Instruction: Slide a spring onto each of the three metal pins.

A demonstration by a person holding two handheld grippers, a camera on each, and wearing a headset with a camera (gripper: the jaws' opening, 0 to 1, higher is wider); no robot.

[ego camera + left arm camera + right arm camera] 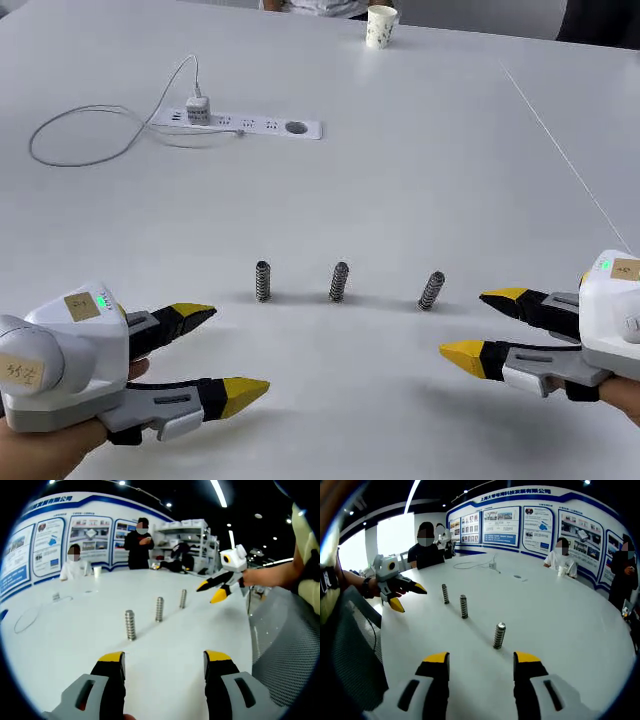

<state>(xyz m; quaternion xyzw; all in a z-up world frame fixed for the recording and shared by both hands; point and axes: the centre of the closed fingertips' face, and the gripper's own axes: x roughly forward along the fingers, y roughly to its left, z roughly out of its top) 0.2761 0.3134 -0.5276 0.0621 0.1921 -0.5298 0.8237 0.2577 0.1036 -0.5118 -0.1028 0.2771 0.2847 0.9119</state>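
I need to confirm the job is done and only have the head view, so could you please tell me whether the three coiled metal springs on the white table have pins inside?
Observer: Right gripper view: the right-end coiled metal spring has a smooth silver pin tip poking out on top.
Operator: And the left end?
Observer: Left gripper view: the left-end spring shows a flat metal cap on top too.
Operator: Anyone nearby?
Observer: A person in a white top sits far behind the row.

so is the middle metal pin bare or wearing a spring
Wearing one: a grey coil spring wraps the middle metal pin along nearly its whole length.
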